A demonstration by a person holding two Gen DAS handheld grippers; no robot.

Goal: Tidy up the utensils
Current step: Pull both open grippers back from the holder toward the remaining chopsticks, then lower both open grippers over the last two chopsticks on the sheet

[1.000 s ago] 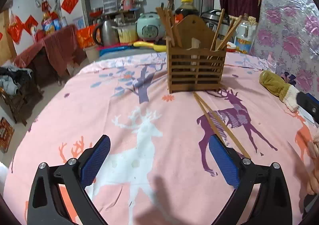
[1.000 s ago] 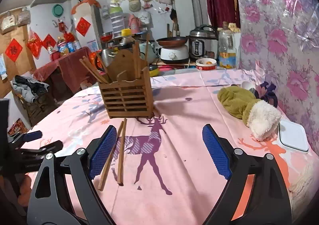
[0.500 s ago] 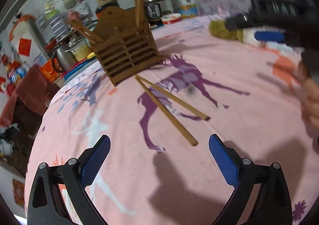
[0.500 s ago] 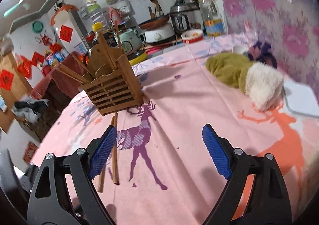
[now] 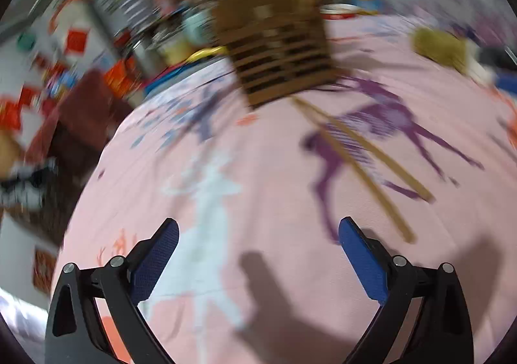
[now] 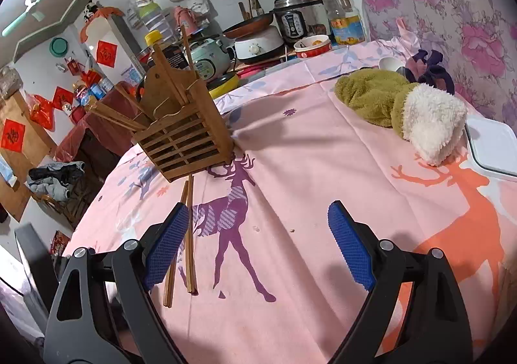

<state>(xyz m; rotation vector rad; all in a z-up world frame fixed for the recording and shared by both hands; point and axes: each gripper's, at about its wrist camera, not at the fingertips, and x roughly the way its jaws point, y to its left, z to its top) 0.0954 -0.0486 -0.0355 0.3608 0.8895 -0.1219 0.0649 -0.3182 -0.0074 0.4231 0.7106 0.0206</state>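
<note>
A slatted wooden utensil holder (image 6: 185, 141) stands on the pink deer-print tablecloth (image 6: 290, 170) with several chopsticks sticking out of it. Two loose wooden chopsticks (image 6: 189, 234) lie on the cloth in front of it, running toward me. In the blurred left wrist view the holder (image 5: 281, 50) is at the top and the two chopsticks (image 5: 365, 163) slant down to the right. My left gripper (image 5: 258, 234) is open over bare cloth, left of the chopstick ends. My right gripper (image 6: 258, 218) is open too, its left finger (image 6: 166, 244) just over the chopsticks.
A green and white fleece mitten (image 6: 404, 105) and a white lidded box (image 6: 491, 144) lie at the right of the table. Behind the table stand cookers, a bowl (image 6: 311, 46) and an oil bottle (image 6: 342, 18). The table's edge curves round on the left.
The left gripper has swung and dropped, so the holder and chopsticks now sit higher and further right in its blurred view. The right view has rolled and since half a second ago barely shifted.
</note>
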